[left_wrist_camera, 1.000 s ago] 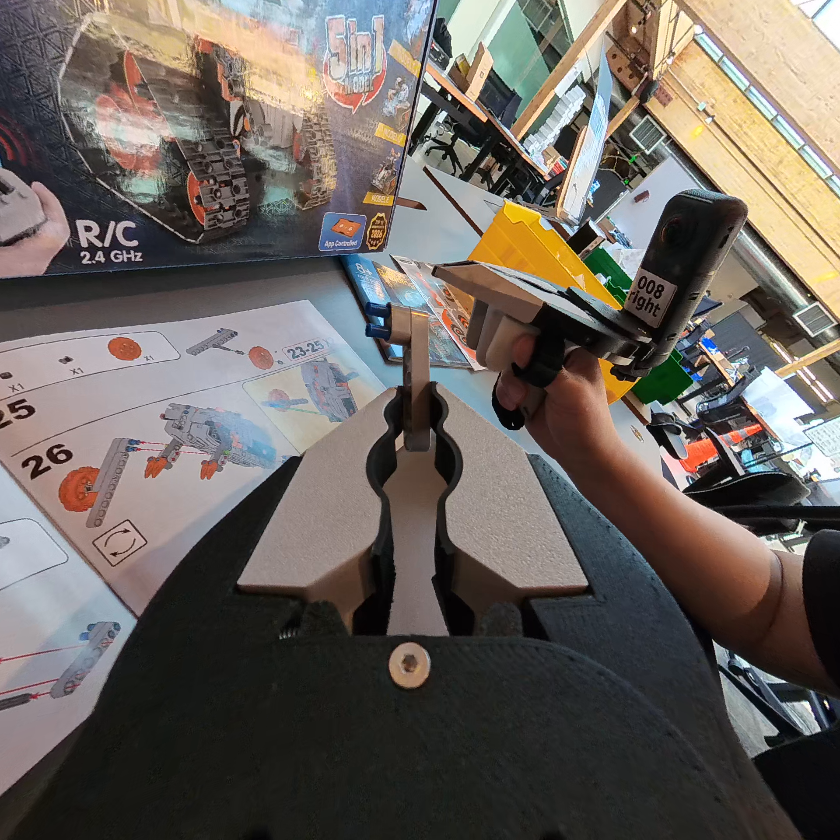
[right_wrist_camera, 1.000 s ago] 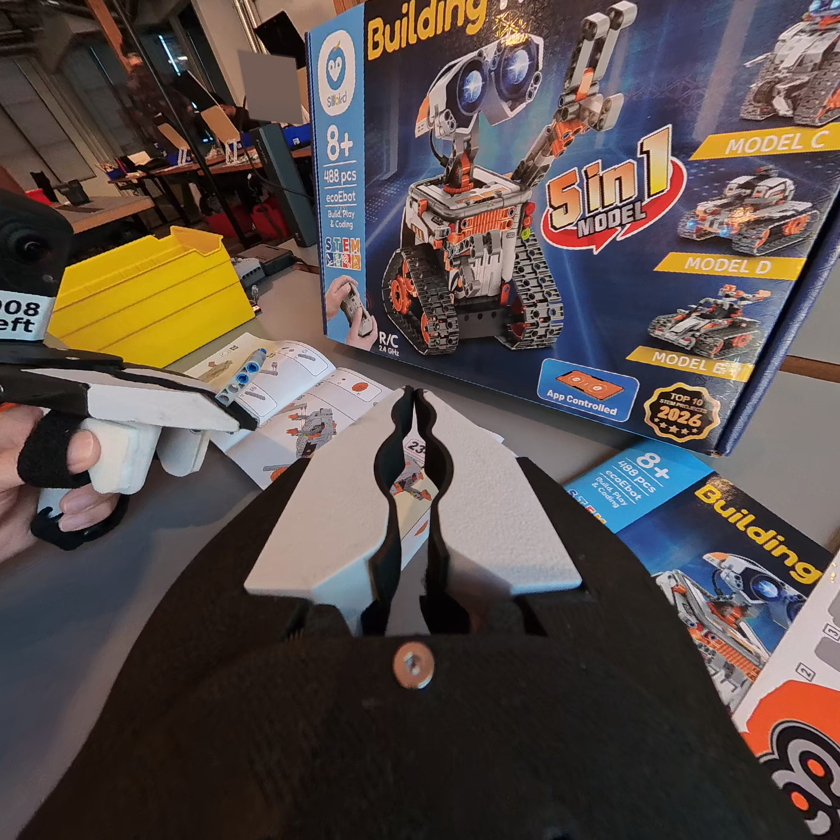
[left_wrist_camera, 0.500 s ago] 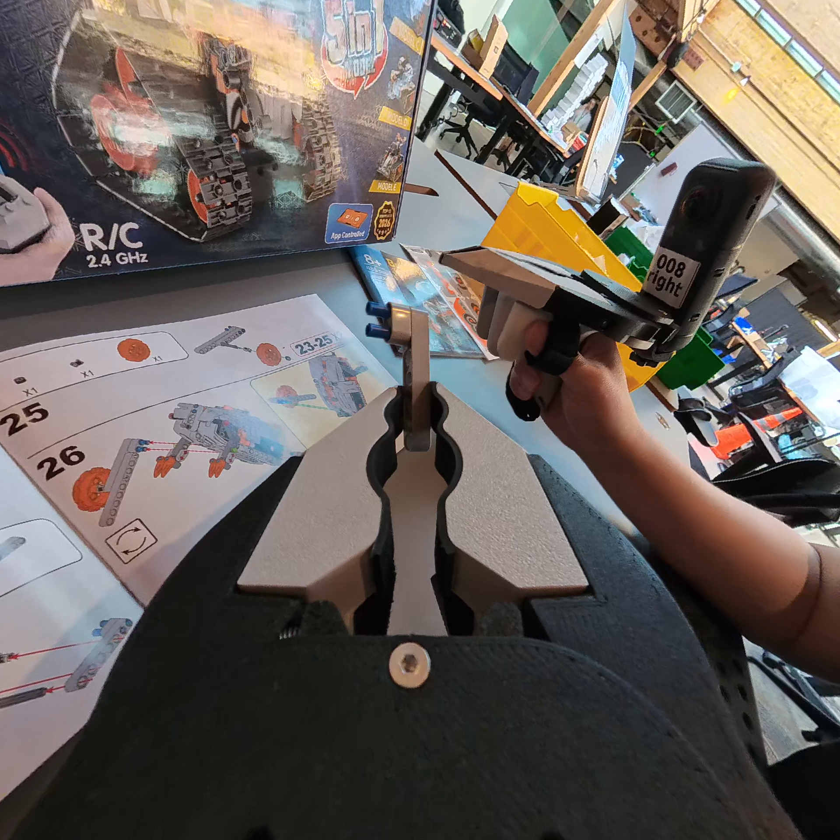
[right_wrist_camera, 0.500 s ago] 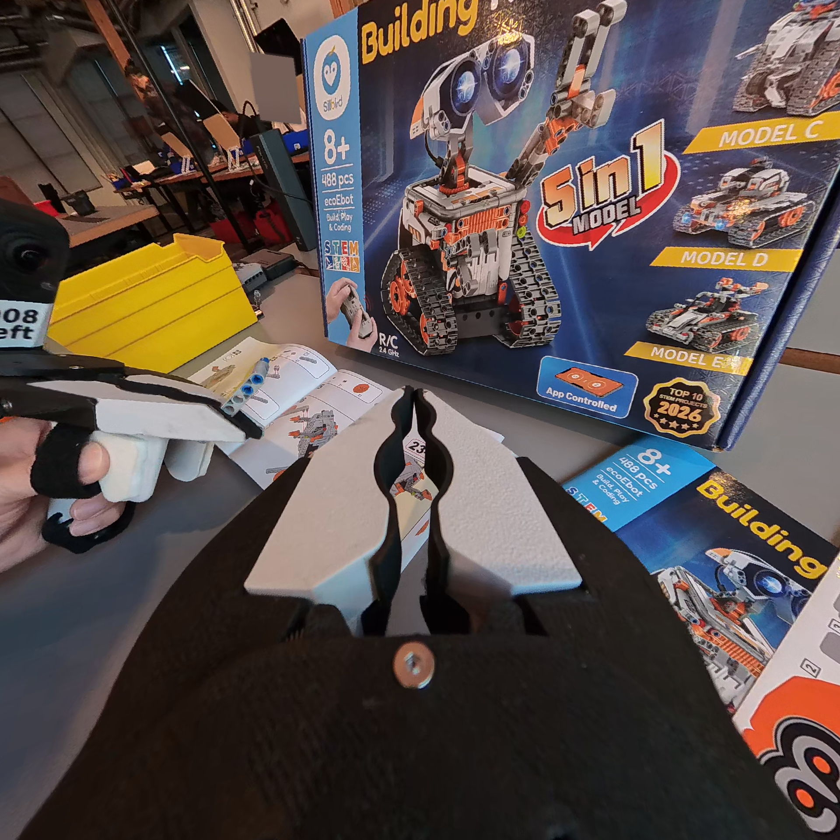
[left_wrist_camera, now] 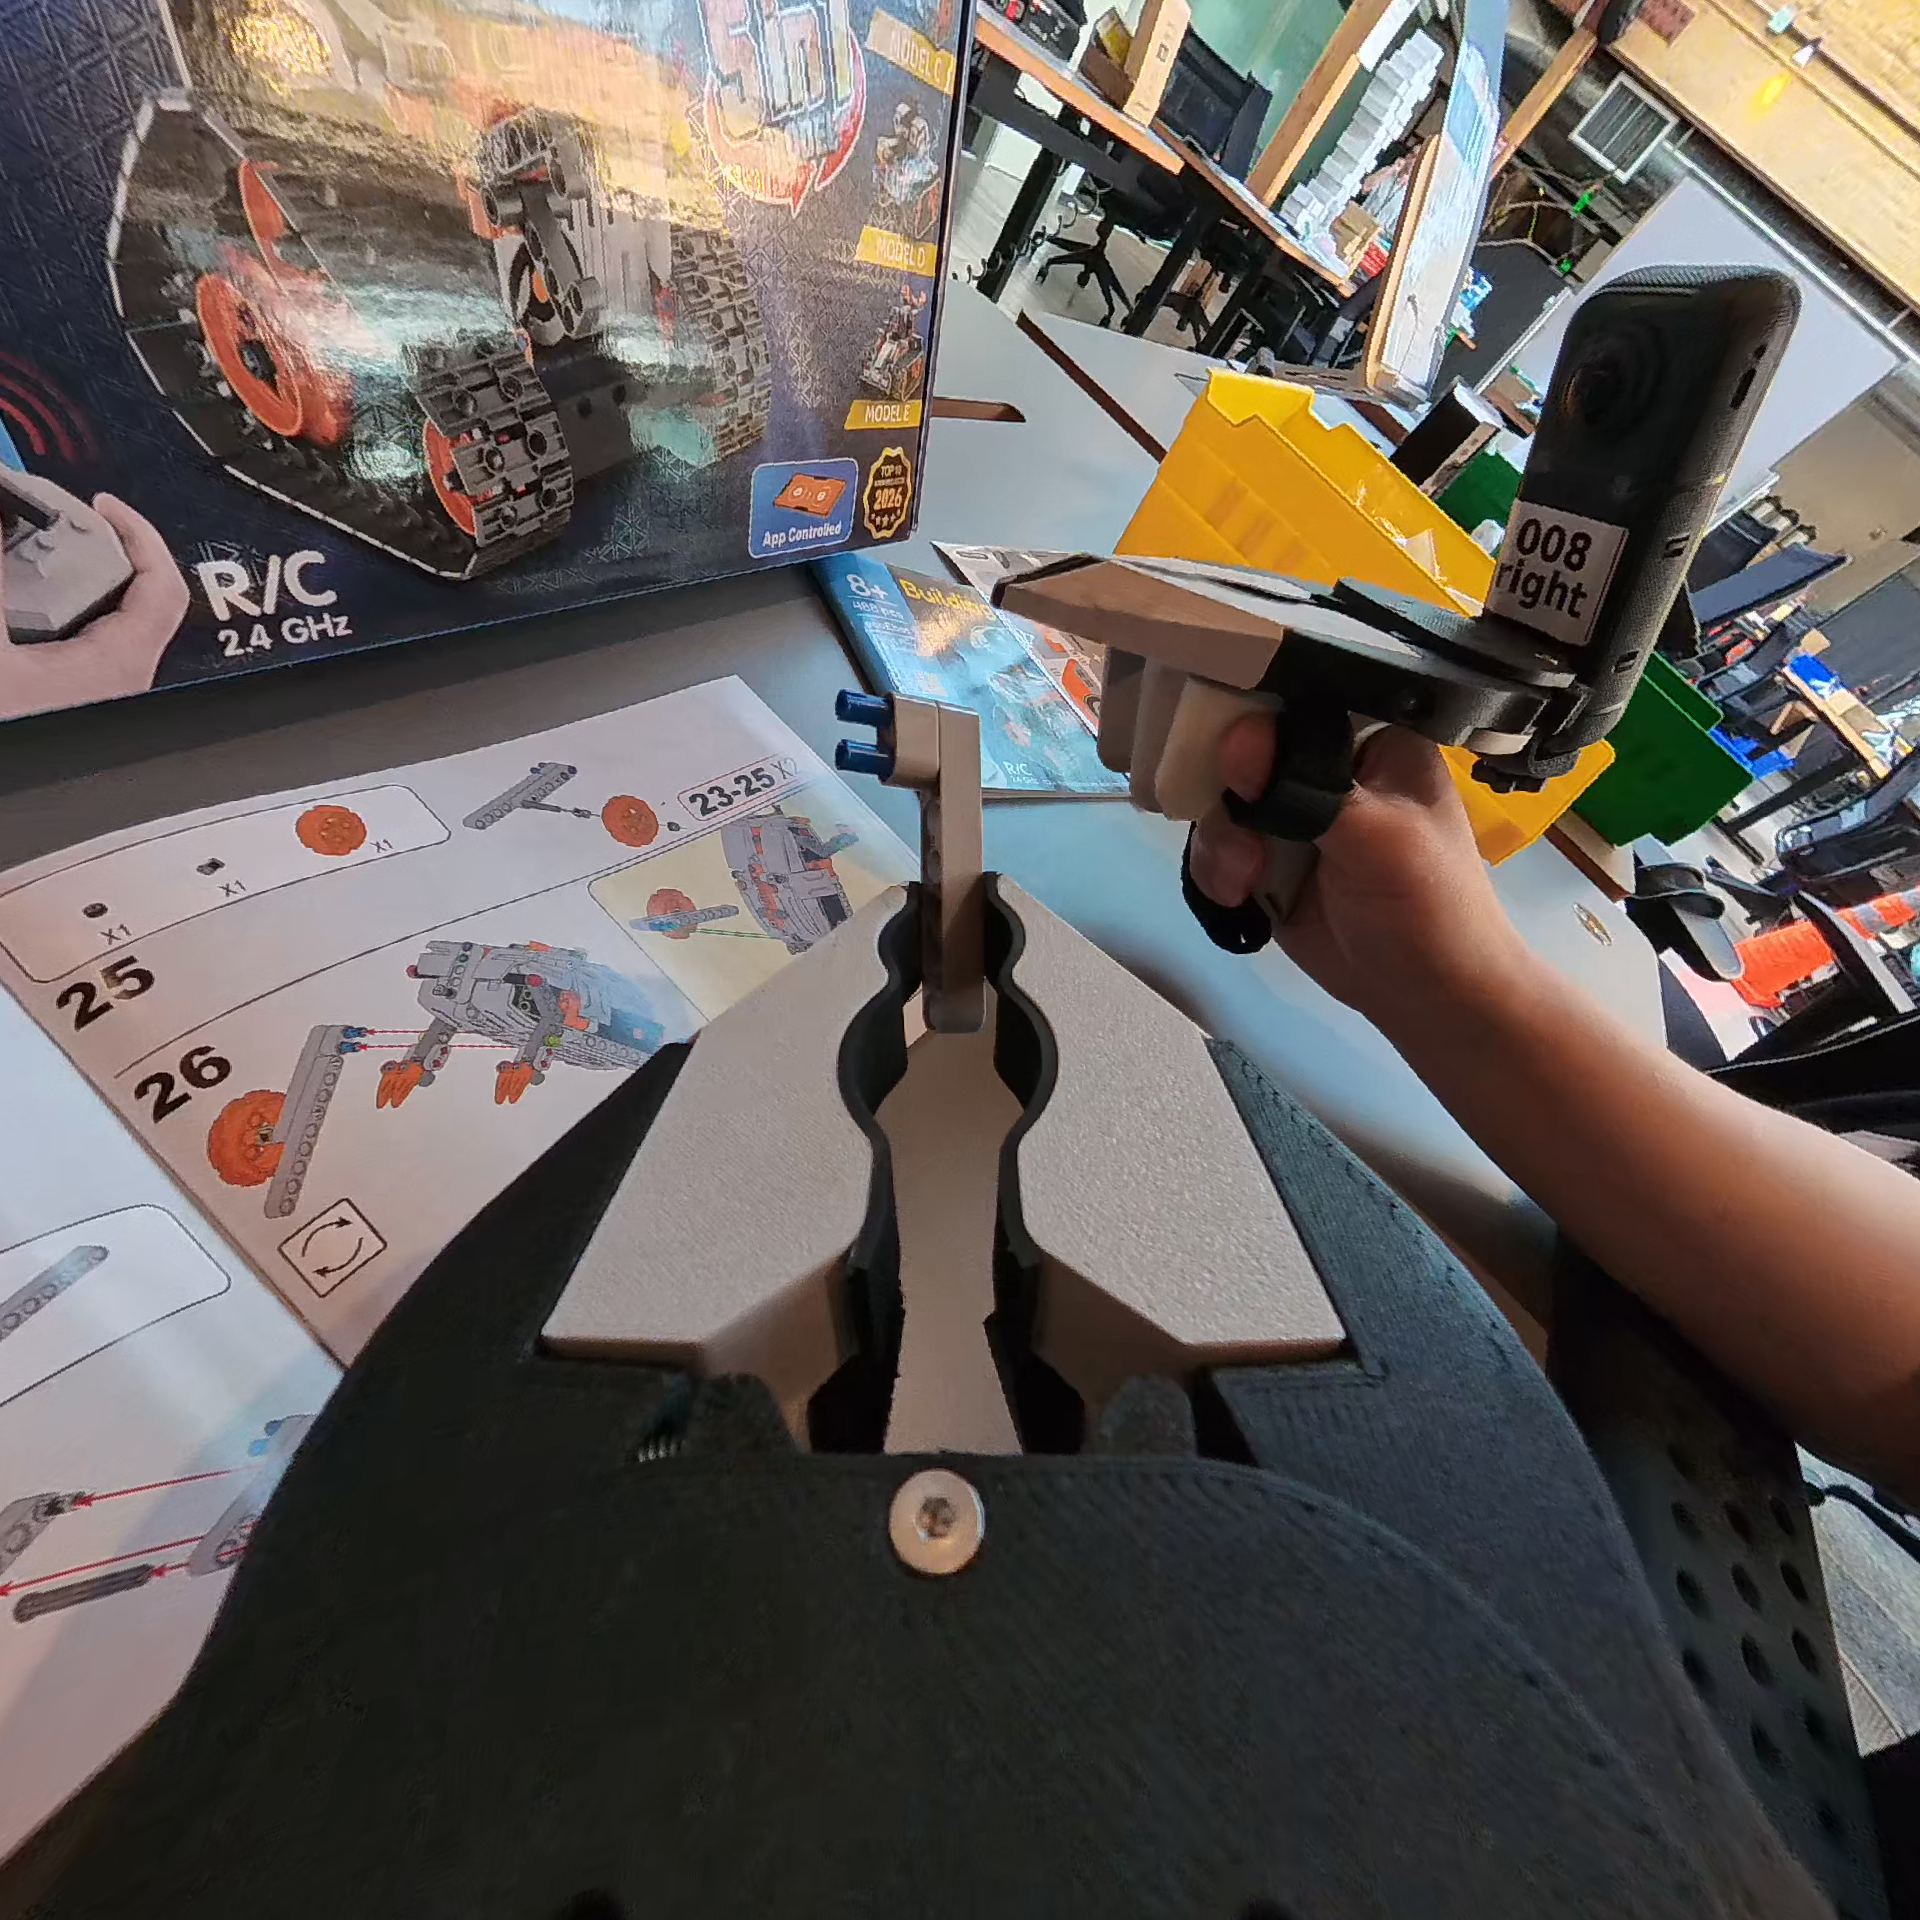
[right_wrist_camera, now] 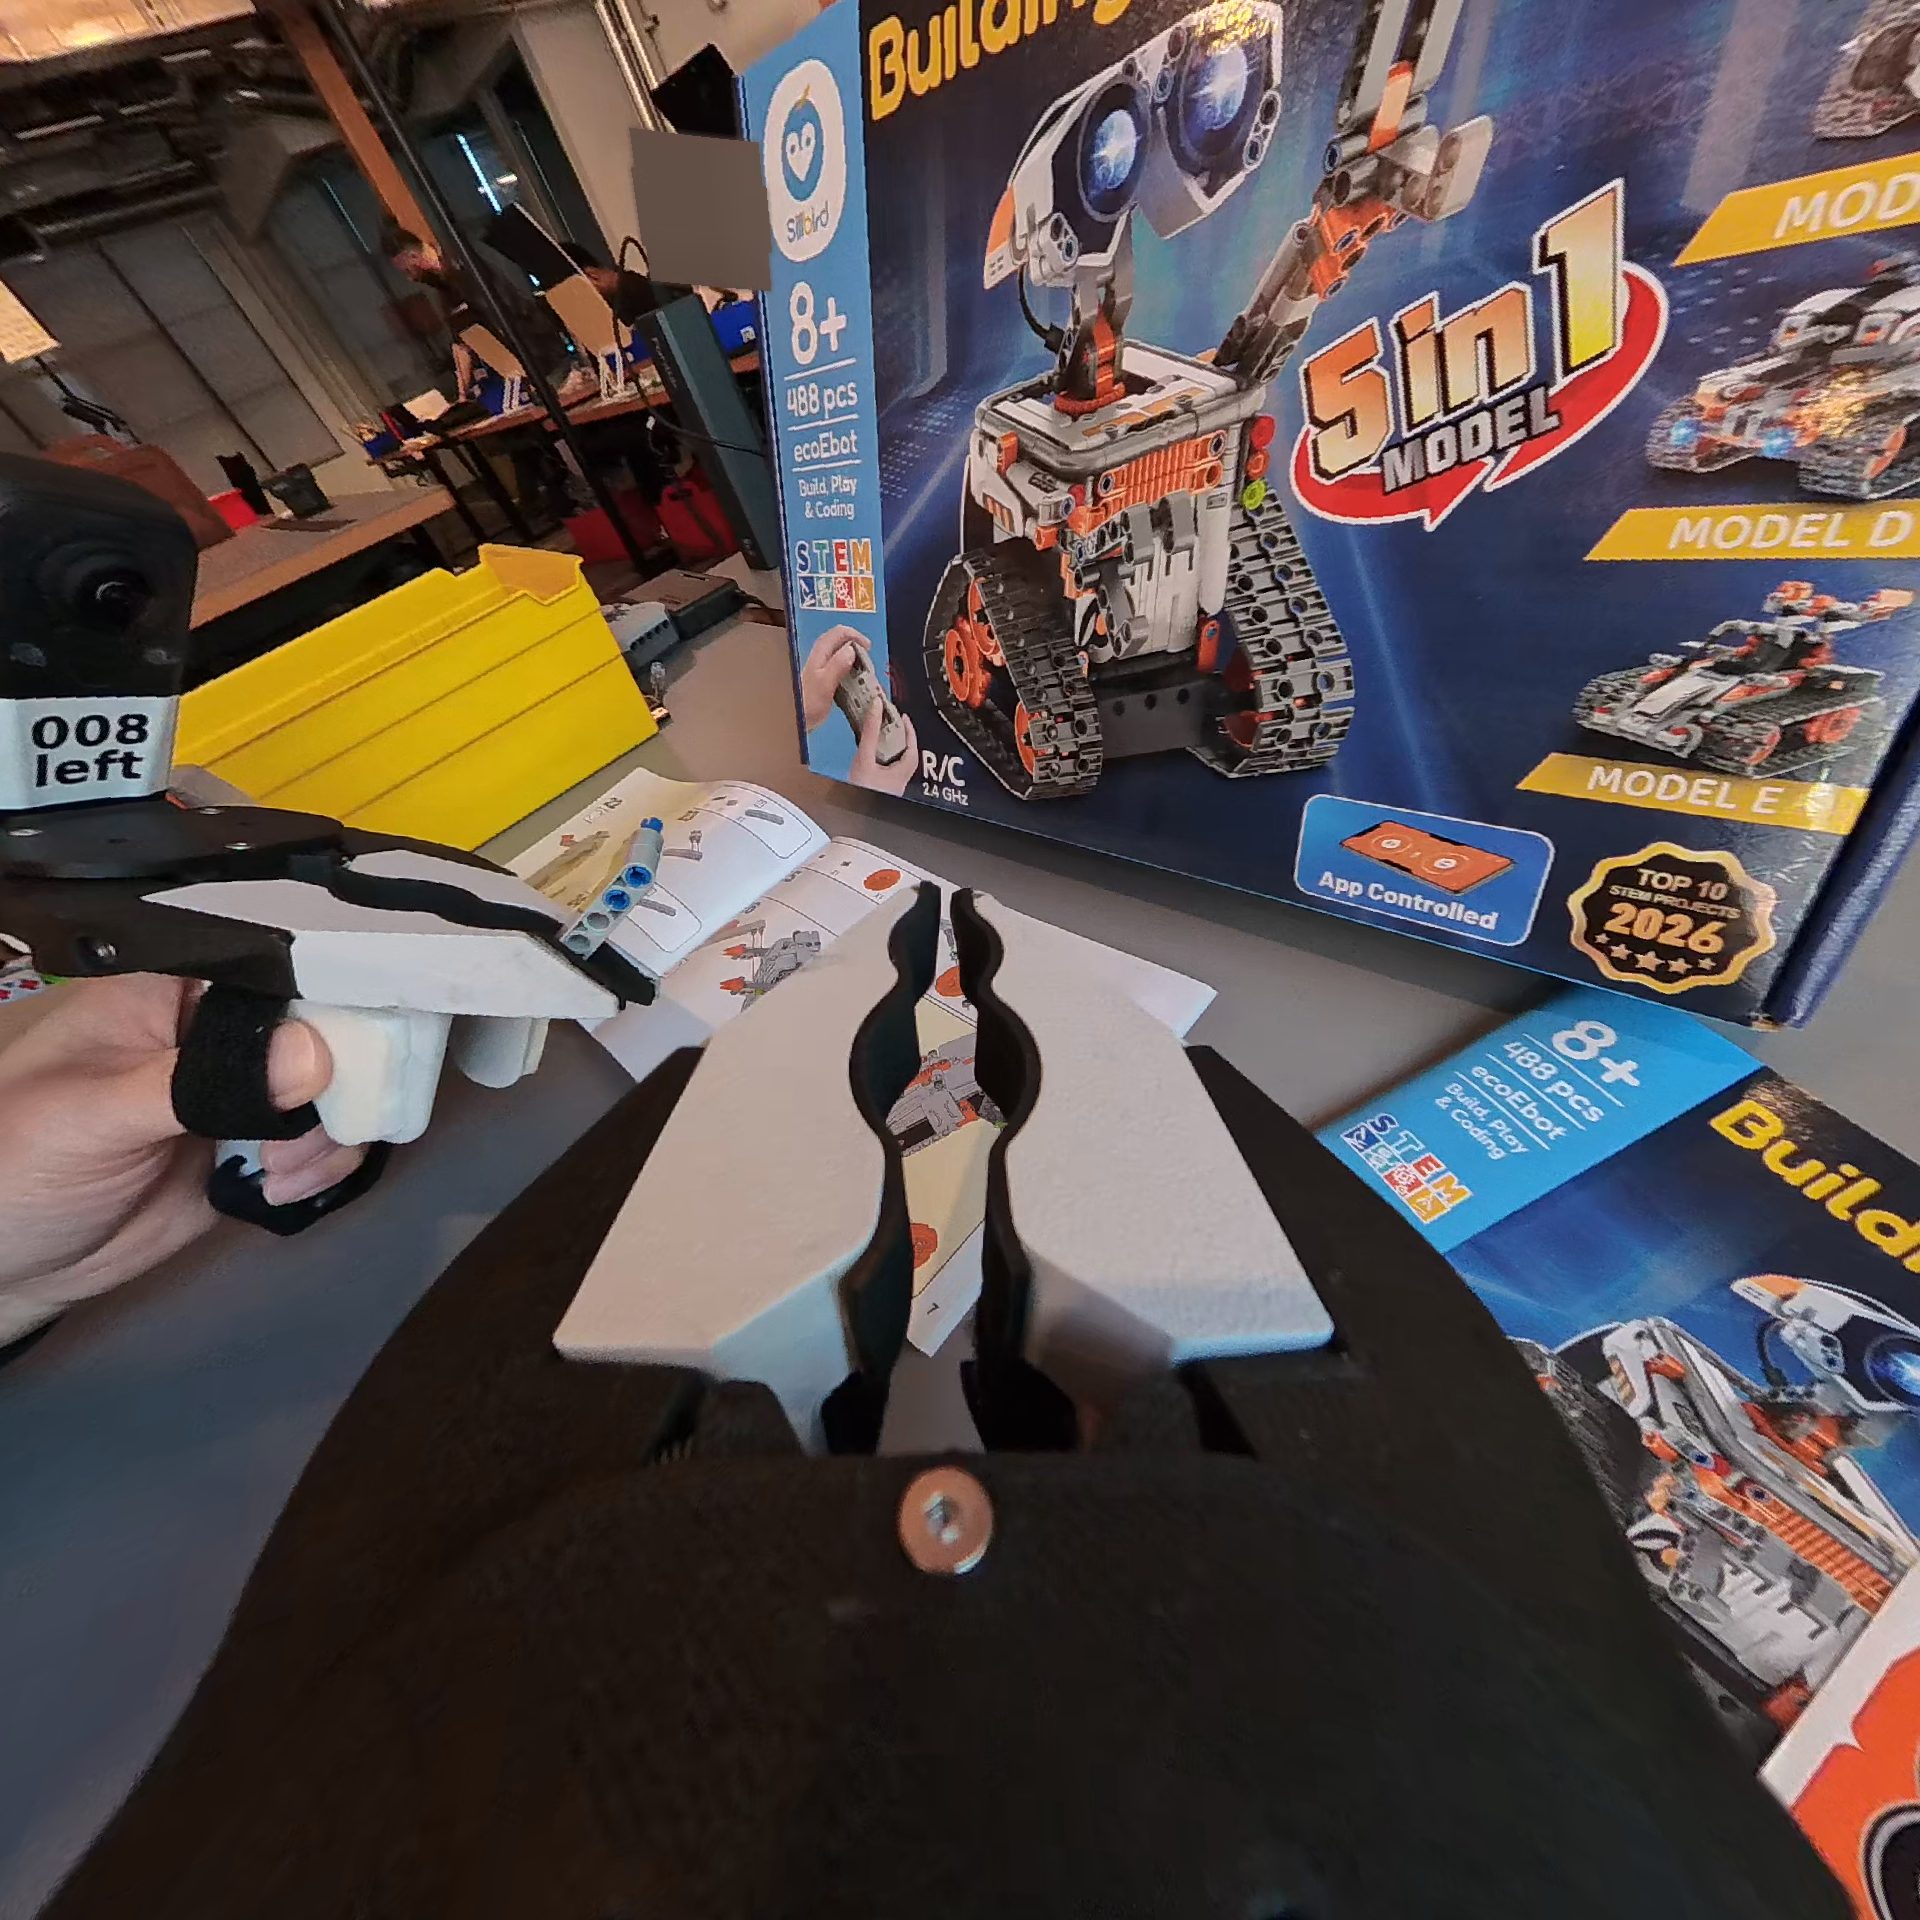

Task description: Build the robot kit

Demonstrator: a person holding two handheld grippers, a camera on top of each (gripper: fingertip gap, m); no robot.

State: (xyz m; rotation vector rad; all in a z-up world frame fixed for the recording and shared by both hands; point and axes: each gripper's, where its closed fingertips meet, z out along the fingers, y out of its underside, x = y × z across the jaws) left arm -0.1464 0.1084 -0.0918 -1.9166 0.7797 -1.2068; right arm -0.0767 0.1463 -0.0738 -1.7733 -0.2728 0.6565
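**Left jaws clamped on a beam, right jaws together on nothing**

Jaws first: our left gripper is squeezed onto a slim grey plastic building beam with two blue pins, while our right gripper has its tips all but touching, with nothing between them.

Biggest thing around is the dark blue cardboard toy-robot kit box, standing upright at the back of the grey table, probably propped there as a reference. In front of it lies the open white paper instruction booklet, flat so the steps stay readable. A yellow plastic bin sits off to the side.

The beam is held in the air, pins sideways, likely so they stay reachable. The right gripper hangs near it, not touching.
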